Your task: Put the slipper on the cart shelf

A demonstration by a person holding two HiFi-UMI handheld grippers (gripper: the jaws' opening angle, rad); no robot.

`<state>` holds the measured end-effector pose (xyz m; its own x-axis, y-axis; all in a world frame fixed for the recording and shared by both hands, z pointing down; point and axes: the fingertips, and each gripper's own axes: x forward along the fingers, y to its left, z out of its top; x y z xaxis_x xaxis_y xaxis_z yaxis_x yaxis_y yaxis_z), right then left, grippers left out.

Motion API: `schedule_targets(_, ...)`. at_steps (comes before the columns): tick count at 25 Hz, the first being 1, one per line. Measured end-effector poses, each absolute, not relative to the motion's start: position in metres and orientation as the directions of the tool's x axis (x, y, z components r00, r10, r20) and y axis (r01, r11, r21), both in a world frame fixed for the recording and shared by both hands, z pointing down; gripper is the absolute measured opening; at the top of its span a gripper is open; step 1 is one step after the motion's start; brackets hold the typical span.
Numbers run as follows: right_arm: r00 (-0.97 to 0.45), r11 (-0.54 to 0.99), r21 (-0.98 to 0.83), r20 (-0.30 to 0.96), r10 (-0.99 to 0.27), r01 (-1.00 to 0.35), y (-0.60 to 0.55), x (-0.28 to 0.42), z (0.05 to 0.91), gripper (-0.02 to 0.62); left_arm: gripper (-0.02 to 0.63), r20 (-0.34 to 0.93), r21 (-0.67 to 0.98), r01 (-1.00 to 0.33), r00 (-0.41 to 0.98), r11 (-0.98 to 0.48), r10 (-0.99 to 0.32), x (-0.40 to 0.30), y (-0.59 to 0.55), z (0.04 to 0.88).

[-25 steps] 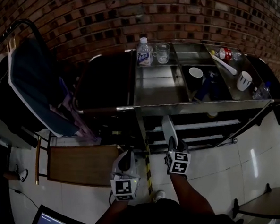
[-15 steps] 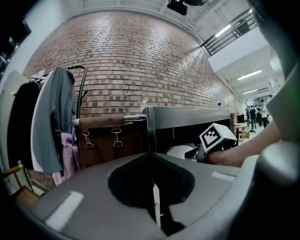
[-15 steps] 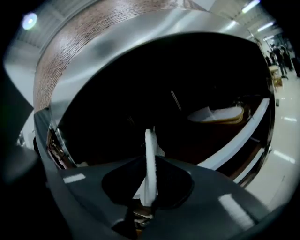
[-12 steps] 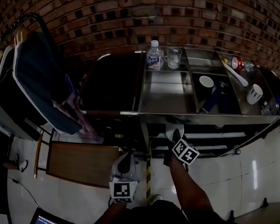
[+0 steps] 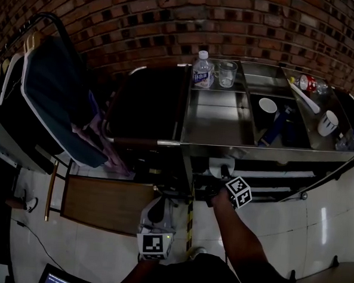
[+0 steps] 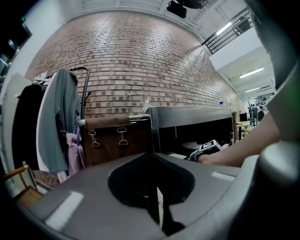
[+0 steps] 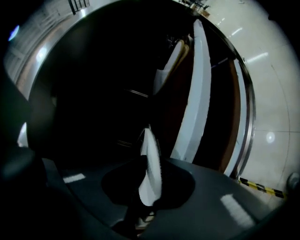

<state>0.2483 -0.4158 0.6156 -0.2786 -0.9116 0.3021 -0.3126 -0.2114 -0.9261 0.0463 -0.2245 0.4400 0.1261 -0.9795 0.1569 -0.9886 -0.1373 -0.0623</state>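
Observation:
A white slipper (image 5: pixel 218 168) is pinched edge-on in my right gripper (image 5: pixel 221 178), which reaches under the steel cart's top (image 5: pixel 214 125) at the level of a lower shelf (image 5: pixel 271 173). In the right gripper view the slipper (image 7: pixel 151 171) stands upright between the jaws, against the dark inside of the cart. My left gripper (image 5: pixel 156 209) hangs low over the floor, left of the cart, shut and with nothing in it. From the left gripper view I see the cart (image 6: pixel 197 117) and the right gripper's marker cube (image 6: pixel 209 146).
On the cart top stand a water bottle (image 5: pixel 202 69), a glass mug (image 5: pixel 227 74) and white cups (image 5: pixel 267 106). A brown wooden bench (image 5: pixel 101 205) lies at my left, with a rack of hanging clothes (image 5: pixel 54 94) behind it. Yellow-black tape (image 5: pixel 189 219) marks the floor.
My right gripper has carried the slipper forward and in under the cart's top. The left gripper has stayed about where it was.

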Motion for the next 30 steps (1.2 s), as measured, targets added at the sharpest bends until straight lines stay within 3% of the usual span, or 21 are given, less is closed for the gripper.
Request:
schedule_targets(2,-0.266,-0.239,-0.920,0.325,-0.907,-0.310,-0.416,0.247,0.622,0.048,0.013,0.167,-0.057,-0.991,0.111,-0.122,-0.980,0.041,-0.220,0.443)
schedule_targets(9,-0.221,-0.265,-0.879,0.371,-0.902,-0.396,-0.417,0.254,0.618,0.169,0.012,0.161,-0.042,-0.993,0.102,-0.110,-0.982,0.036,-0.212,0.442)
schedule_targets(13,-0.202,-0.256,-0.845,0.386,-0.900,-0.470,-0.411,0.262,0.611,0.271,0.012,0.163,-0.033,-0.991,0.121,-0.128,-0.979,0.039,-0.210,0.441)
schedule_targets(16,-0.217,-0.227,-0.835,0.376,-0.901,-0.501,-0.398,0.268,0.604,0.298,0.012,0.154,-0.037,-0.989,0.133,-0.140,-0.979,0.043,-0.210,0.440)
schedule_targets(22,-0.325,0.027,-0.709,0.289,-0.901,-0.705,-0.344,0.266,0.555,0.299,0.012,0.146,-0.032,-0.982,0.180,-0.186,-0.973,0.058,-0.209,0.437)
schedule_targets(26,-0.387,0.266,-0.456,0.196,-0.901,-0.849,-0.307,0.258,0.495,0.299,0.012,0.120,-0.034,-0.976,0.210,-0.215,-0.970,0.066,-0.207,0.426)
schedule_targets(30,-0.397,0.371,-0.184,0.138,-0.907,-0.910,-0.271,0.249,0.453,0.283,0.013,0.106,-0.033,-0.971,0.233,-0.238,-0.967,0.072,-0.203,0.422)
